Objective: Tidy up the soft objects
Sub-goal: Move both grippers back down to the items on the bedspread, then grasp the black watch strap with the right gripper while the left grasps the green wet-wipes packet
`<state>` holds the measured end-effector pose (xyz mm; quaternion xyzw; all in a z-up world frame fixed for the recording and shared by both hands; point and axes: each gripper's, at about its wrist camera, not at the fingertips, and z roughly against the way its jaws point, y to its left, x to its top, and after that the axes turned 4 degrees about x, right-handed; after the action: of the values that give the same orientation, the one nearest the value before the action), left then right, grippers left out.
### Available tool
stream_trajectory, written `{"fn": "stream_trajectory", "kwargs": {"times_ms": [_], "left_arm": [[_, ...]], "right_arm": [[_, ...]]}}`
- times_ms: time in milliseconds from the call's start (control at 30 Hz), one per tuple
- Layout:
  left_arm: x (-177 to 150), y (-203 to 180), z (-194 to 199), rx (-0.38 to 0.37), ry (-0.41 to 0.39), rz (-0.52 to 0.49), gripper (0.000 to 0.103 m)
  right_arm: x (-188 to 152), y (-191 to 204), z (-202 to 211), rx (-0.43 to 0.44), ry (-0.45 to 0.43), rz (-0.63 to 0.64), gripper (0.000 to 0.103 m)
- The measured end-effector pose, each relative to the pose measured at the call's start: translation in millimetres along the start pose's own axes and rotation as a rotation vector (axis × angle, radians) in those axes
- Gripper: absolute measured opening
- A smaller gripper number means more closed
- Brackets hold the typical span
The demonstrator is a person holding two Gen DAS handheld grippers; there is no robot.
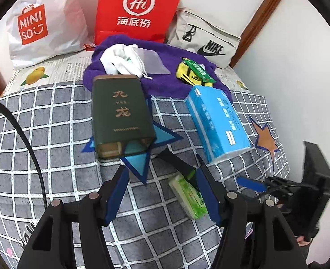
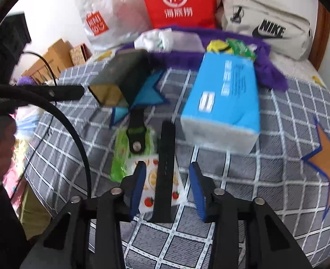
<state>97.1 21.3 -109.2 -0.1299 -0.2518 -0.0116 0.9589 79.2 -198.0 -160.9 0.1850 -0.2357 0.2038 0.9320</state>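
On the checked bed cover [image 1: 52,121] lie a blue tissue pack [image 1: 216,121], a dark green box [image 1: 120,116], a green tissue packet [image 1: 187,195] and a black strap [image 1: 176,161]. My left gripper [image 1: 160,179] is open, just left of the green packet. My right gripper [image 2: 167,174] is open over the black strap [image 2: 166,157] and a white fruit-print packet [image 2: 151,179]; the green packet [image 2: 122,154] lies to its left. The blue tissue pack [image 2: 225,98] is ahead on the right. A purple towel [image 1: 165,83] carries a white cloth pouch [image 1: 122,58] and a yellow-green packet [image 1: 194,71].
A white Miniso bag [image 1: 34,27], a red paper bag [image 1: 138,9] and a beige Nike pouch [image 1: 205,42] stand against the wall behind. Cardboard boxes [image 2: 52,60] sit off the bed's left side. The right gripper [image 1: 277,183] shows at the left view's right edge.
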Motion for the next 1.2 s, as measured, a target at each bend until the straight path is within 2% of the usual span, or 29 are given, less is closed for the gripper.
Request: {"fn": "stream_trajectory", "kwargs": {"times_ms": [133,267,400,467,533,667,967,1200], "left_arm": [[-5,-7,-1,-0.011,0.004,-0.014,0.061],[-9,-12,-6,-0.011,0.019,-0.032,0.061],[-9,-13,-10,-0.016,0.029,-0.027,0.061],[-9,-13,-12,-0.016,0.033,-0.024,0.061],[-10,-12,-12,-0.009,0.036,-0.023,0.061],[-10,-8,-12,0.004,0.041,-0.017,0.061],[-15,-2,-24,0.021,0.072,-0.004,0.061],[-16,-5,-39,0.006,0.095,0.002,0.061]], "right_arm": [[-7,-6,-19,0.009,0.046,-0.022,0.036],[-9,-8,-25,0.019,0.039,-0.043,0.036],[-8,-4,-33,-0.037,0.03,-0.01,0.035],[-9,-2,-36,-0.064,0.028,0.019,0.021],[-10,-2,-33,-0.071,0.024,0.033,0.02],[-11,-6,-19,-0.075,0.006,0.028,0.007],[-14,-12,-3,-0.063,-0.025,0.019,0.005],[-17,-23,-13,-0.038,0.015,-0.002,0.007]]}}
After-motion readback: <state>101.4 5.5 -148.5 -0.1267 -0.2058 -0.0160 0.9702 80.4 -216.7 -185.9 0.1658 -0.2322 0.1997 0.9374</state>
